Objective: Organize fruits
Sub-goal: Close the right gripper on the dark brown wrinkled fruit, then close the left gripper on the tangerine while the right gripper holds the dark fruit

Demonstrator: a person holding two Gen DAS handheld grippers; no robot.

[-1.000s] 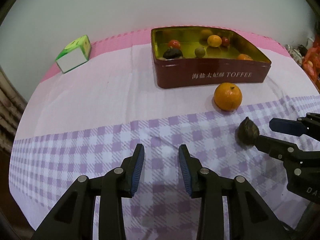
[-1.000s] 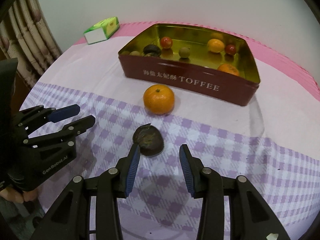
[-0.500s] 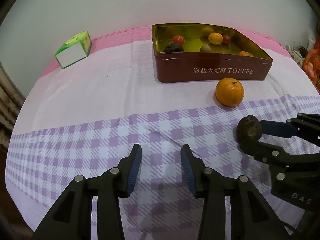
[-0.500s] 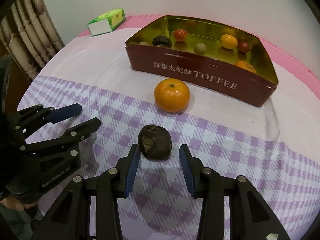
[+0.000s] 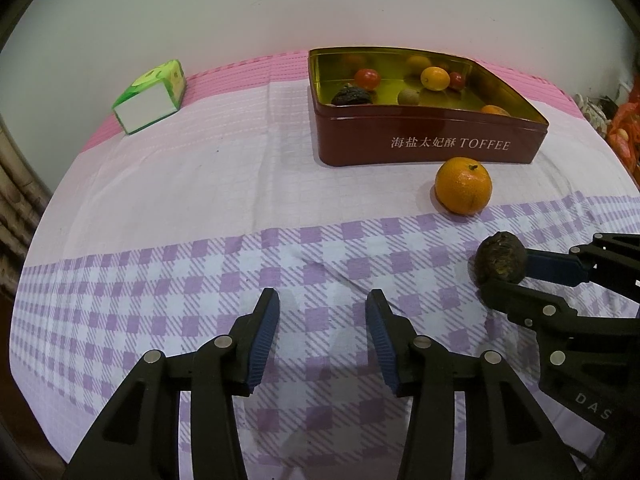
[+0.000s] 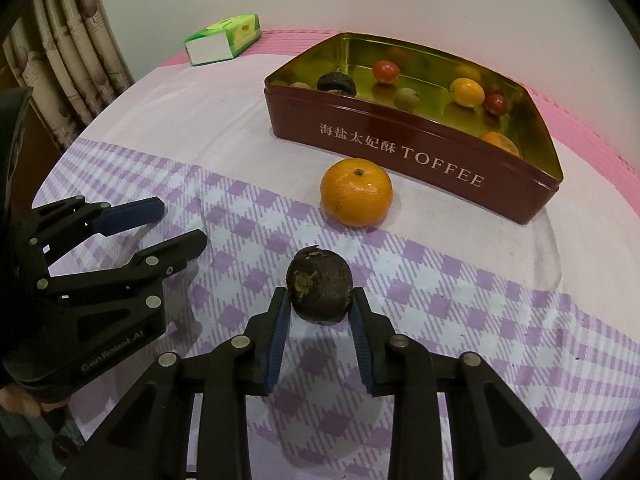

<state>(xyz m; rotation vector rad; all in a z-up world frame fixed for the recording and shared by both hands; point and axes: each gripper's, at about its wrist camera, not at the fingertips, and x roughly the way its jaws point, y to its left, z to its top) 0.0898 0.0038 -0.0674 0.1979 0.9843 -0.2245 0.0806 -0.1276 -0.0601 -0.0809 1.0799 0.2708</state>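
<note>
We cannot see the underside of the dark wrinkled fruit (image 6: pixel 319 294), which sits between the pads of the right hand-held gripper (image 6: pixel 320 312), nor tell whether it touches the checked cloth (image 6: pixel 460 280). The toffee tin (image 5: pixel 424 140) hides most of one orange (image 5: pixel 495 110) behind its front wall, and reflections blur the fruits at its back. At the right edge of the left wrist view, orange items (image 5: pixel 624 136) are cut off and too small to name.
</note>
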